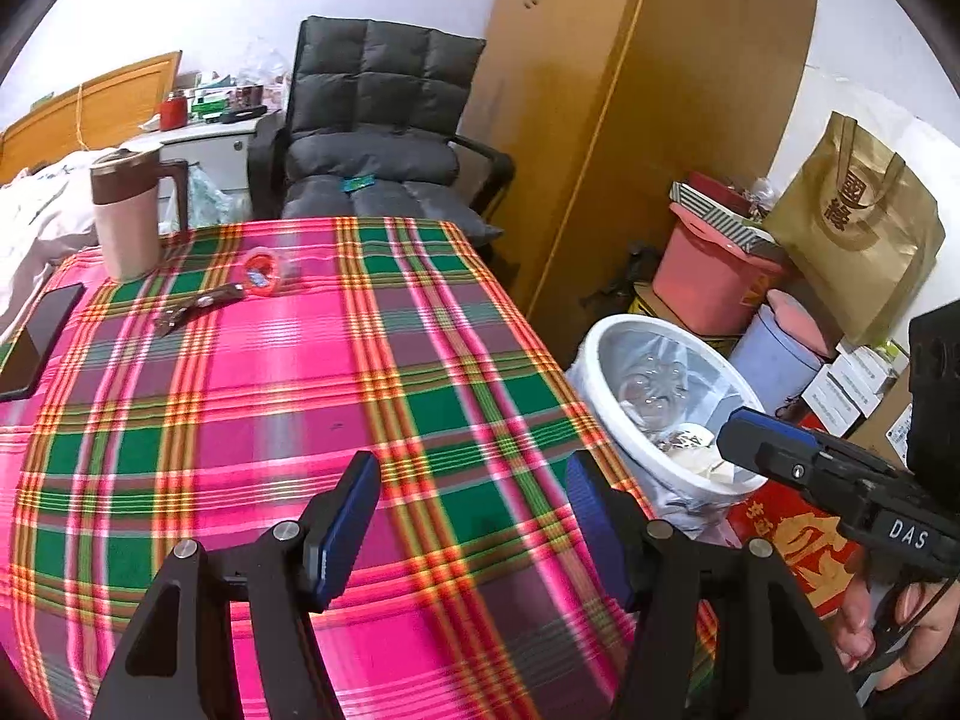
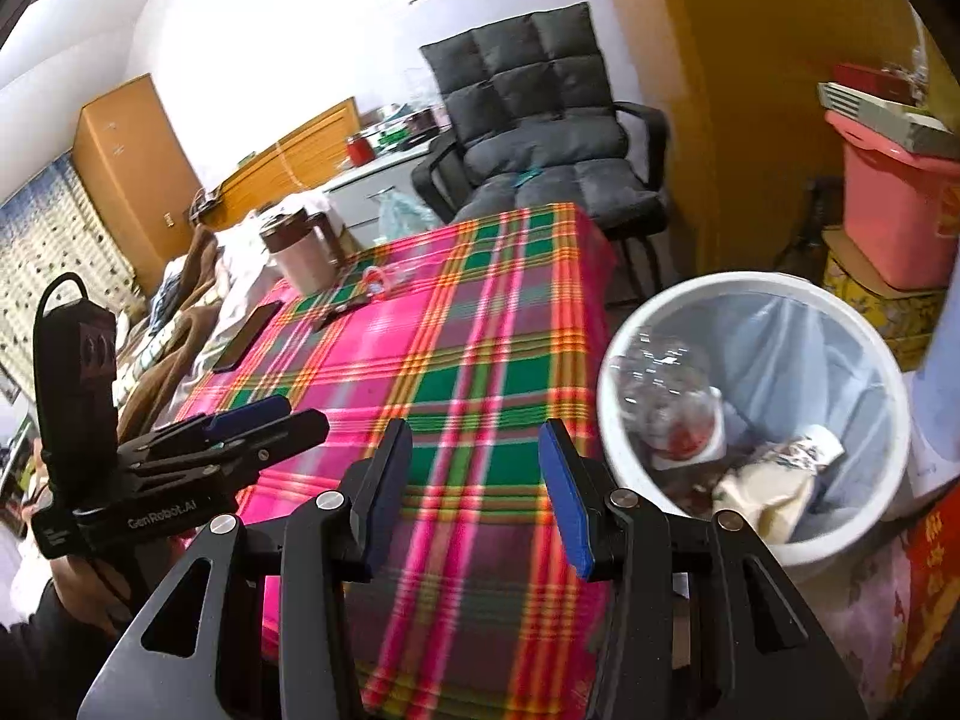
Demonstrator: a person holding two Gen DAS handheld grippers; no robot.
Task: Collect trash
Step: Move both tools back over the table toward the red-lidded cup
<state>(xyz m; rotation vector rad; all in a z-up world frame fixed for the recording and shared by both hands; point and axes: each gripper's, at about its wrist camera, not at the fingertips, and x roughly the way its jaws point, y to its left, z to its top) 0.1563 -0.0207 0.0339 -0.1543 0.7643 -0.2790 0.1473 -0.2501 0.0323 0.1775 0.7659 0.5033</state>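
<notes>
A white trash bin with a clear liner stands on the floor at the table's right side. It holds a clear plastic bottle and crumpled paper. My left gripper is open and empty above the plaid tablecloth. My right gripper is open and empty over the table's near right edge, beside the bin; it shows in the left wrist view. A red-labelled clear wrapper and a dark wrapper lie at the table's far left.
A lidded mug and a black phone sit at the table's left. A dark padded chair stands behind the table. A pink bucket, a gold bag and boxes crowd the floor by the wardrobe.
</notes>
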